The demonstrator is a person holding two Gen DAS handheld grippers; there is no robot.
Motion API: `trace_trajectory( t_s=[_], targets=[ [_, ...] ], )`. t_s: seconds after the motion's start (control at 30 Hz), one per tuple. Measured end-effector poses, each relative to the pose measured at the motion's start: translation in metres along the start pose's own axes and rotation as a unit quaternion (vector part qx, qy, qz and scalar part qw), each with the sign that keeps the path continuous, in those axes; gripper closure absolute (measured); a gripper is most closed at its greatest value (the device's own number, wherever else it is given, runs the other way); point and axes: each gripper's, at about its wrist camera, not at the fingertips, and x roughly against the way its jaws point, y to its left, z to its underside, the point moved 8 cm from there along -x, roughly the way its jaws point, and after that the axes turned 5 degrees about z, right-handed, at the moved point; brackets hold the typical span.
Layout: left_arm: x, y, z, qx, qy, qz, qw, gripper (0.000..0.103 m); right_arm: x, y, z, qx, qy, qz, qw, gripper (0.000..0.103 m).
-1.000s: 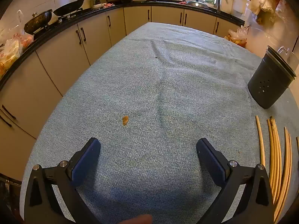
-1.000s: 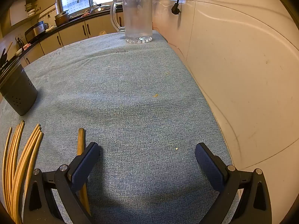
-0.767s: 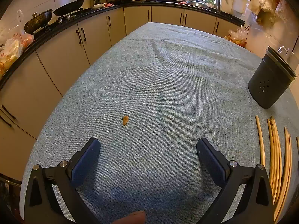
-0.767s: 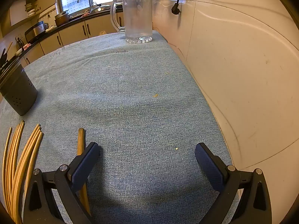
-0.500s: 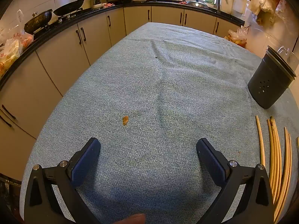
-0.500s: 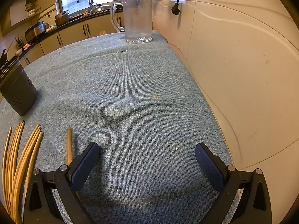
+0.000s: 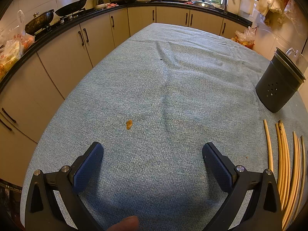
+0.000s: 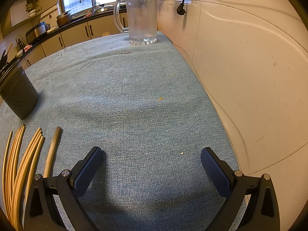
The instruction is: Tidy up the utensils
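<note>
Both grippers were just hovering over the blue-grey tablecloth (image 7: 173, 88) with nothing in them. The left gripper (image 7: 152, 152) had its jaws spread wide, bare cloth between the blue pads, and the right gripper (image 8: 151, 156) was the same, wide apart and empty. A fingertip (image 7: 125, 223) poked in at the bottom edge of the left wrist view.

Using the dark utensil holder (image 7: 279, 88) as the landmark: it stood upright on the cloth, a black cylinder with small holes punched low in its wall. The bundle of chopsticks (image 7: 284, 163) lay flat on the cloth just on the near side of it, tips pointing roughly toward it, not touching it. In the right wrist view the same chopsticks (image 8: 21, 163) fanned out a bit, and a thicker wooden stick (image 8: 52, 150) lay beside them on the side away from the holder, close to the right gripper's left finger. Might be a utensil handle, I couldn't really tell since the lower end was hidden behind the gripper.

Farther from the holder, at the far end of the table by the wall, stood a clear glass mug (image 8: 141, 17) with a handle. A small orange crumb (image 7: 129, 124) sat on the cloth well to the holder's left.

Writing-wise: a plastic bag (image 7: 11, 52) on the counter had red printed characters, too blurry to read. The green-labelled bottle (image 7: 216, 0) by the window was also illegible.
</note>
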Motion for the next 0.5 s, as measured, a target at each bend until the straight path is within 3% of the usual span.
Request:
trace_trajectory(
  t_s=[0.5],
  targets=[
    [-0.0016, 0.0026, -0.0019, 0.000, 0.001, -0.001, 1.0000, 0.000, -0.0004, 0.0001, -0.0016, 0.000, 0.000, 0.000, 1.000, 0.000]
  ],
)
